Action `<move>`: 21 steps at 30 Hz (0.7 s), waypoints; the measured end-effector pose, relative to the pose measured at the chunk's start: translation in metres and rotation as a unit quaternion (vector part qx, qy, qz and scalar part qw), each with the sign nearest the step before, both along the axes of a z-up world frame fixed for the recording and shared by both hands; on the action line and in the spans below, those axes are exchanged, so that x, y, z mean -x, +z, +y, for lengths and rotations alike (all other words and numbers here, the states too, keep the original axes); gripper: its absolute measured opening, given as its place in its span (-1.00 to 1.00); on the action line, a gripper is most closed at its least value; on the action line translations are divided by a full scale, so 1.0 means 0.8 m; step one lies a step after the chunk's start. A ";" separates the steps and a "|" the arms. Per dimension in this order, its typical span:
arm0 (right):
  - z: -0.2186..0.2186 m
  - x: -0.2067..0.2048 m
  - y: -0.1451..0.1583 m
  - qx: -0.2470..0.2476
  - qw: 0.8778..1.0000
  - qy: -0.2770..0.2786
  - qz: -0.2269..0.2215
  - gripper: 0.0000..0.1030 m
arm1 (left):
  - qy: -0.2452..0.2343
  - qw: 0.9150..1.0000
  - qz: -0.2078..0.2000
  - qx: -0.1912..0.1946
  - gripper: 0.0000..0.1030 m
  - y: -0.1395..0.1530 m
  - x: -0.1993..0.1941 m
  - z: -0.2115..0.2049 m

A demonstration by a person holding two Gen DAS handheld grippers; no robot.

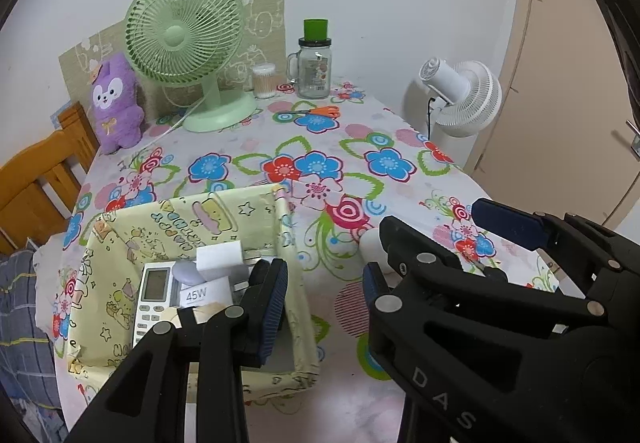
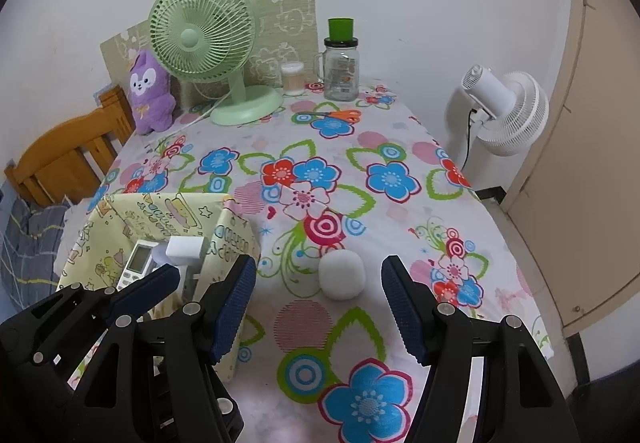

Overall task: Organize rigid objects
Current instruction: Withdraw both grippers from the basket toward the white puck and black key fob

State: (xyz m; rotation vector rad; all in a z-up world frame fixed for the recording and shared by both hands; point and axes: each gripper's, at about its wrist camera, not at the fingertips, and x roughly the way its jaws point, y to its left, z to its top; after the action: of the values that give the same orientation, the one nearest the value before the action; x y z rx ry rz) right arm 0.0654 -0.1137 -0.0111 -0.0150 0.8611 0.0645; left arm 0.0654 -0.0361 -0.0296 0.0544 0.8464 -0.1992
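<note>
So the pale yellow cartoon-print fabric storage box (image 1: 248, 211) sits at about 8 o'clock on the floral-cloth surface (image 2: 360, 179), and it's clearly the collection spot. It already holds a white air-conditioner remote with a grey screen (image 1: 151, 299), a white rectangular block (image 1: 220, 257), a white charger marked 45W (image 1: 202, 295) and a small lilac oval thing (image 1: 186, 272), all packed close together.

The one loose item nearby is a white rounded cylinder-like object with a matte surface (image 2: 341, 275), lying on the surface just right of the box, dead ahead at 12 o'clock of the right hand-held gripper (image 2: 318, 307). That gripper's blue pads are spread wide with nothing between them. They straddle the object from short of it, which looks to me like a line-up for a grab.

The left hand-held gripper (image 1: 324, 291) hangs over the box's right wall, also wide and empty. My guess is it's parked there out of the way, or ready to steady the soft wall.

The orange-handled scissors (image 2: 340, 116) lie well apart at 12 o'clock, near the mint green desk fan (image 2: 208, 43). They're probably a later pick, but that's only my read.
</note>
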 end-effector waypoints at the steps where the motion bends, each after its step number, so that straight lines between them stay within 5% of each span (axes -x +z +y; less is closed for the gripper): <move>1: -0.003 0.000 0.000 0.001 1.000 -0.001 -0.001 0.34 | -0.002 1.000 0.001 0.001 -0.22 0.000 0.000 -0.003; 21: -0.064 0.021 0.002 -0.005 1.000 -0.021 -0.008 0.34 | -0.027 1.000 -0.002 0.006 -0.22 -0.001 0.013 -0.062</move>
State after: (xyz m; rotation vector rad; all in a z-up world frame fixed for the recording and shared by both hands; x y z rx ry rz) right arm 0.0488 -0.1647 -0.0097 0.0117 0.8439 0.0300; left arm 0.0549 -0.0855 -0.0307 0.0674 0.8413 -0.2548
